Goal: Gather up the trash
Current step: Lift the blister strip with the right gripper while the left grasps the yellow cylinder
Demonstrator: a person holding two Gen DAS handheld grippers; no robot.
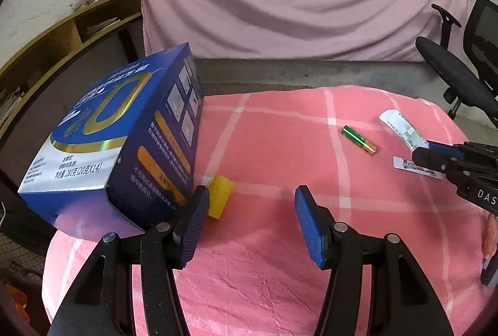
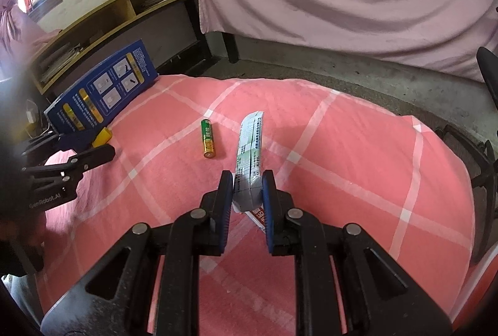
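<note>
Trash on a pink checked cloth [image 2: 342, 149], with two grippers over it.

From the left: a tilted blue box [image 1: 124, 130] leans at the cloth's edge. The left gripper [image 1: 252, 196] is spread apart and grips nothing; a small yellow piece [image 1: 221, 197] lies just beside its left finger. A green and gold battery [image 2: 208, 138] lies loose in the middle. The right gripper [image 2: 247, 183] pinches a white and green paper packet [image 2: 250, 146], which sticks out past its tips.
</note>
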